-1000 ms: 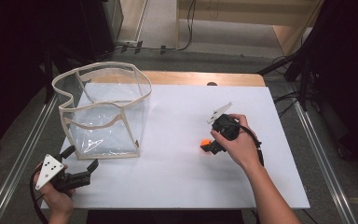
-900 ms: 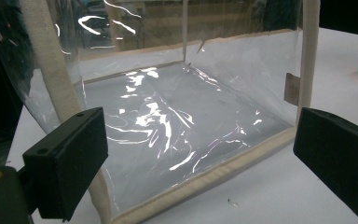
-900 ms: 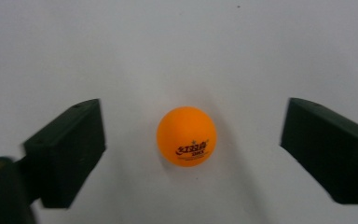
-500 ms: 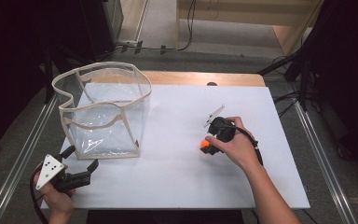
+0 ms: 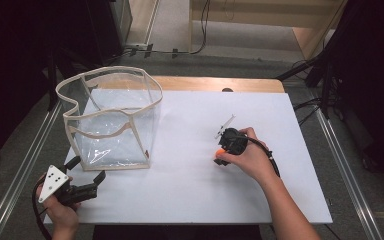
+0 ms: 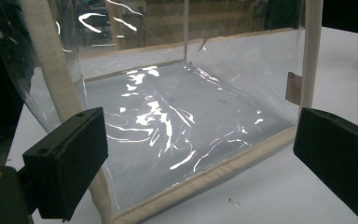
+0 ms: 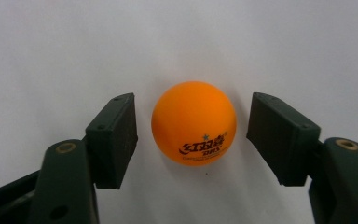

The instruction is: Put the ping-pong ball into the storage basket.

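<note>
An orange table-tennis ball (image 7: 193, 123) with dark print lies on the white table, between the two black jaws of my right gripper (image 7: 191, 105). The jaws have just been closing around it, and a narrow gap still shows on each side, so the pads do not press on it. From above, the ball (image 5: 220, 151) peeks out at the left of the right gripper (image 5: 222, 157), which points down under the hand. My left gripper (image 5: 87, 169) stands open at the near left, facing the clear bag (image 5: 110, 120) with cloth edging. Its jaws (image 6: 200, 126) frame the bag's near bottom edge (image 6: 205, 175).
The white table top (image 5: 195, 190) stretches between bag and right hand. The bag stands upright and open-topped at the left; nothing shows inside it. Metal rails run along both sides (image 5: 345, 170). A small white part (image 5: 225, 125) sticks up behind the right gripper.
The right hand has sunk a little onto the ball, and its jaws now sit on either side of it. The left hand and the bag have kept still.
</note>
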The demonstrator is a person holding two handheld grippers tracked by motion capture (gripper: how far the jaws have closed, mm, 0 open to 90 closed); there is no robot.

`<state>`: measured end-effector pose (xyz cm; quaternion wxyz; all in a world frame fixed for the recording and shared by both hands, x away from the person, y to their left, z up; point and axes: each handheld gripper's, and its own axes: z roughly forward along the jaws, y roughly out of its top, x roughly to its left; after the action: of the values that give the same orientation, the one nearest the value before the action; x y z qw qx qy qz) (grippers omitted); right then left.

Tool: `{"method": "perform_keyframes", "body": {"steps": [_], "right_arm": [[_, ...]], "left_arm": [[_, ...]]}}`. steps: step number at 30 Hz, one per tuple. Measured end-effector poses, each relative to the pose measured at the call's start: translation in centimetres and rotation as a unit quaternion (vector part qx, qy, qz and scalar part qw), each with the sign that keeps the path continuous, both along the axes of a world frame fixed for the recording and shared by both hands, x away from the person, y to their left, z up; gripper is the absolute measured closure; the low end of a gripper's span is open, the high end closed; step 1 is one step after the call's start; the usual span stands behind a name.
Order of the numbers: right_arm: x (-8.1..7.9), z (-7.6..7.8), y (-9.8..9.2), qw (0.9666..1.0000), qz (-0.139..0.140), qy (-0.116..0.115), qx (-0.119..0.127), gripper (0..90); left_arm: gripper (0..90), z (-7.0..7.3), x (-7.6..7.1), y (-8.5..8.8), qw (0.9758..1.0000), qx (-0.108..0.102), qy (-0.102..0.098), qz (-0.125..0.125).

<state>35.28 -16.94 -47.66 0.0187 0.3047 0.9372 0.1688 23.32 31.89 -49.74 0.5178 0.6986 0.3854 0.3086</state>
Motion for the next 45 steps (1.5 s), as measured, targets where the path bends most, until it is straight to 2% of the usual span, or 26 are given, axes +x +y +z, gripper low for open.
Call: {"method": "perform_keyframes", "body": {"steps": [2, 4, 9, 20, 34, 37, 45], "right_arm": [[0.1, -0.2, 0.0, 0.9999, -0.003, 0.014, 0.001, 36.1], [0.2, -0.3, 0.0, 0.9998, -0.002, 0.018, -0.002, 37.5], [0.3, -0.4, 0.0, 0.9998, -0.005, 0.016, -0.008, 42.9], [0.4, -0.5, 0.4, 0.9998, -0.002, 0.012, -0.018, 48.1], [0.6, 0.2, 0.5, 0.9998, 0.002, 0.016, -0.013, 48.5], [0.7, 0.5, 0.4, 0.9997, 0.014, 0.014, -0.012, 48.4], [0.8, 1.0, 0.6, 0.9996, 0.018, 0.018, -0.012, 48.4]], "left_arm": [[3.6, 0.0, 0.0, 0.0, 1.0, -0.001, 0.0, 0.0], [3.6, 0.0, 0.0, 0.0, 1.0, 0.0, 0.0, 0.0], [3.6, 0.0, 0.0, 0.0, 1.0, 0.0, 0.0, 0.0], [3.6, 0.0, 0.0, 0.0, 1.0, 0.001, 0.0, 0.0], [3.6, 0.0, 0.1, 0.0, 1.0, -0.001, 0.0, 0.0], [3.6, 0.0, 0.1, 0.0, 1.0, -0.001, 0.001, 0.0], [3.6, 0.0, 0.1, 0.0, 1.0, -0.002, 0.0, 0.0]]}}
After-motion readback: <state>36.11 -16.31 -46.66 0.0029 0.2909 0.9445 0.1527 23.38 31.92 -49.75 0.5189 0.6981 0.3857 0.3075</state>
